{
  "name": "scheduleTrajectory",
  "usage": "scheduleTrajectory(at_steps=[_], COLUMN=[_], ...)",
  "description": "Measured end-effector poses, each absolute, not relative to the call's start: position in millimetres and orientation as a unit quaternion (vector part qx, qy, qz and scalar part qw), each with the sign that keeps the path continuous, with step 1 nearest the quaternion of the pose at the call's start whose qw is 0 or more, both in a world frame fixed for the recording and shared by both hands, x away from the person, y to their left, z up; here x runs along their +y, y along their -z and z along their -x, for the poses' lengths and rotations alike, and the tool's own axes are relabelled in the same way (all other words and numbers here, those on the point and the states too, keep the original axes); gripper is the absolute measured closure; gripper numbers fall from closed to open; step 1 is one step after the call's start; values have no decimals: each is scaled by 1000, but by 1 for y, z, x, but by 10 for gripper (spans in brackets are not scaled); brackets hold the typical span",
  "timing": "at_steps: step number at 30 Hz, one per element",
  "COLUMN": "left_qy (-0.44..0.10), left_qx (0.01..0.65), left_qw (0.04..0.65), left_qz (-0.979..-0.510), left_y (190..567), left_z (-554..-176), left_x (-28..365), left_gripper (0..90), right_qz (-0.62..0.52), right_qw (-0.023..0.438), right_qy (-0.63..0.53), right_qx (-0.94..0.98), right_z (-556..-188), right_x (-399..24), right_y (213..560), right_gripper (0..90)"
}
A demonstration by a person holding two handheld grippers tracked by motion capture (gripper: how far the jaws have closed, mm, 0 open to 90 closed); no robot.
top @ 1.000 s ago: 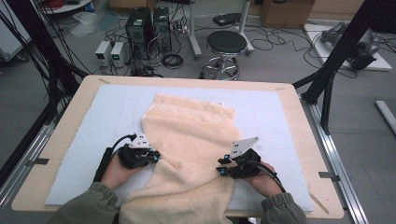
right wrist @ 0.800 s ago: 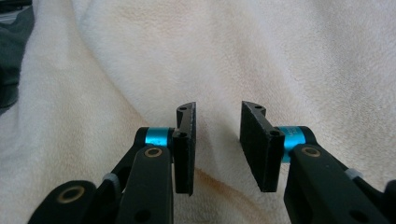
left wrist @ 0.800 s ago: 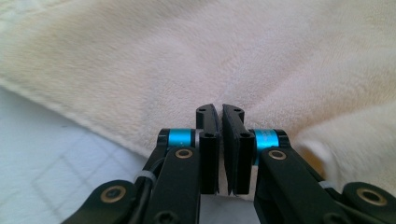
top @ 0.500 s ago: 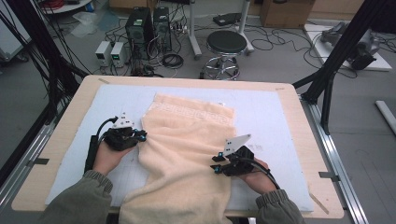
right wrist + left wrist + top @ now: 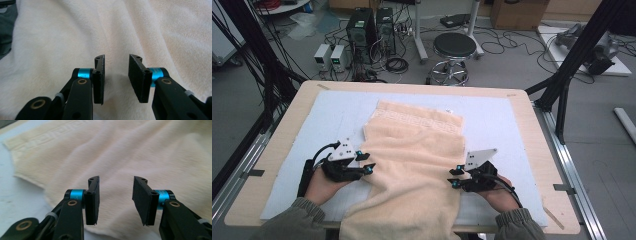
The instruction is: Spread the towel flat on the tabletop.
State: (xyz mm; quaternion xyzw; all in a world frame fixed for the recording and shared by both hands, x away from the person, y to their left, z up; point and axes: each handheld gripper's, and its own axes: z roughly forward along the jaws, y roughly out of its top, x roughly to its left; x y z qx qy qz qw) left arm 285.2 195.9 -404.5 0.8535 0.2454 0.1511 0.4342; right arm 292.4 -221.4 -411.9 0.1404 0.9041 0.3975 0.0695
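A cream towel [image 5: 414,165] lies rumpled down the middle of the pale blue mat [image 5: 502,125] on the wooden table [image 5: 532,115], its near end hanging over the table's near edge. The left gripper [image 5: 368,167] sits at the towel's left edge, jaws just opened, apart, nothing between them. The right gripper [image 5: 453,178] sits at the towel's right edge, jaws apart over the cloth, unclamped. Nothing else lies on the mat.
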Motion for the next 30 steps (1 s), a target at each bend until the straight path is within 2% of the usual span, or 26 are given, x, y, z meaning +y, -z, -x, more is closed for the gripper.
scheduleTrajectory(at_steps=[5, 10, 13, 16, 19, 30], left_qy=[-121, -100, -98, -109, -112, -158], left_qx=[217, 196, 192, 184, 188, 252], left_qw=[424, 387, 388, 380, 376, 378], left_qz=[-871, -896, -896, -900, -901, -877], left_y=[416, 435, 437, 435, 431, 414], left_z=[-274, -275, -276, -274, -275, -294], left_x=[182, 161, 156, 155, 159, 205], left_gripper=[572, 576, 639, 745, 794, 813], right_qz=[-136, -136, -135, -139, -135, -123], right_qw=[58, 41, 38, 31, 33, 41], right_qy=[-393, -377, -373, -368, -366, -365], right_qx=[908, 915, 917, 919, 920, 922], right_z=[-286, -289, -291, -292, -293, -303], right_x=[-225, -219, -216, -214, -211, -188], right_y=[416, 425, 430, 432, 433, 430], right_gripper=[674, 633, 628, 628, 627, 628])
